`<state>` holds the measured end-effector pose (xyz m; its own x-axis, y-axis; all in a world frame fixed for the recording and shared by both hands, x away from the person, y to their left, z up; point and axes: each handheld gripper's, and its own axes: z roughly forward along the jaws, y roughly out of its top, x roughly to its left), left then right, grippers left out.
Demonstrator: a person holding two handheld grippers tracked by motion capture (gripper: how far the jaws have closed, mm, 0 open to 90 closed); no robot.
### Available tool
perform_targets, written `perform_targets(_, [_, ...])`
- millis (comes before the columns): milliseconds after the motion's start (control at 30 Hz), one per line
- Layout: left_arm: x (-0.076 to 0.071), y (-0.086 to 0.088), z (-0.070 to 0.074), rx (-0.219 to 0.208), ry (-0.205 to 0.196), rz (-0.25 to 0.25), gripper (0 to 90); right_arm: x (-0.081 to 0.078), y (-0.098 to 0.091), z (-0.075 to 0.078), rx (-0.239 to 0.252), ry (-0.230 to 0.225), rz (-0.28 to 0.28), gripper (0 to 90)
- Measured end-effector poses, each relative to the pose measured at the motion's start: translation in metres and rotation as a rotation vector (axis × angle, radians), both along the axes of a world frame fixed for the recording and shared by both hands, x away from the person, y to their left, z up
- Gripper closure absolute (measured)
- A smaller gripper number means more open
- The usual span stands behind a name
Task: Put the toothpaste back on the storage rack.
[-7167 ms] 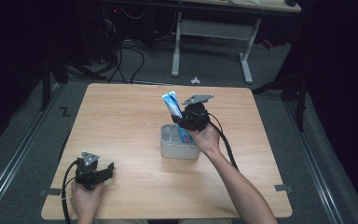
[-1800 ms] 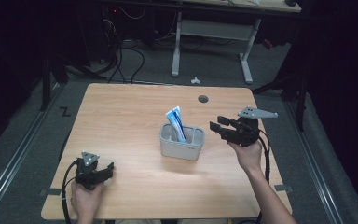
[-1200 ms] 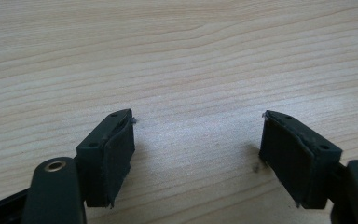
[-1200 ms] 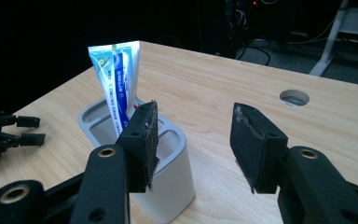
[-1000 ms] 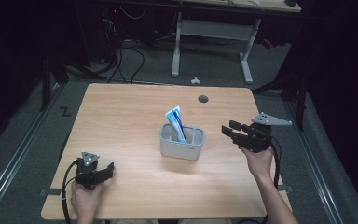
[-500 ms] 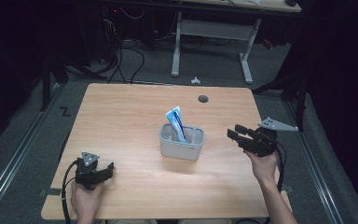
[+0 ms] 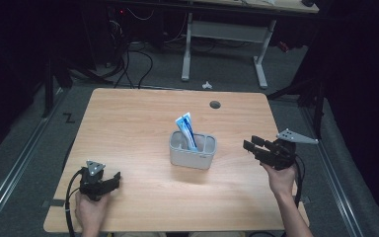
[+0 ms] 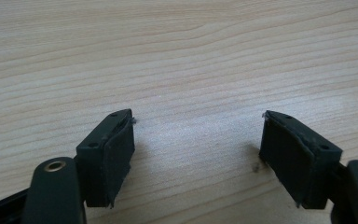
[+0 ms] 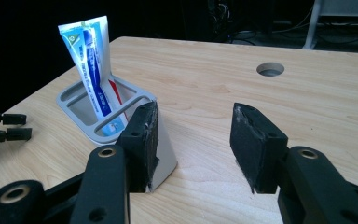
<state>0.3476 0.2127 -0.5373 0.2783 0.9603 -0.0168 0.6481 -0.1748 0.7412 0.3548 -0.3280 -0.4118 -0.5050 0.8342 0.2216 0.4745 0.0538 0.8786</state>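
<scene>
A holder (image 7: 192, 152) is standing near the middle of the desk (image 7: 128, 128), with a tube (image 7: 186, 129) leaning in its rear compartment. The right gripper (image 7: 250, 146) is staying right of it, apart; the left gripper (image 7: 114, 178) is sitting at the near left corner.

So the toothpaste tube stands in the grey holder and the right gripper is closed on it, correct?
Not quite. The toothpaste tube does stand in the grey holder, but the right gripper is open and apart from it, at the table's right side, as the high view shows.
</scene>
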Motion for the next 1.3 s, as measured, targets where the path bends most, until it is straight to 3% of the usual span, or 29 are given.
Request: perform_targets(1300, [0.0,0.0,0.0,0.0,0.0,0.0,26.6,-0.011,-0.006,-0.037,-0.002,0.078,-0.032,52.4])
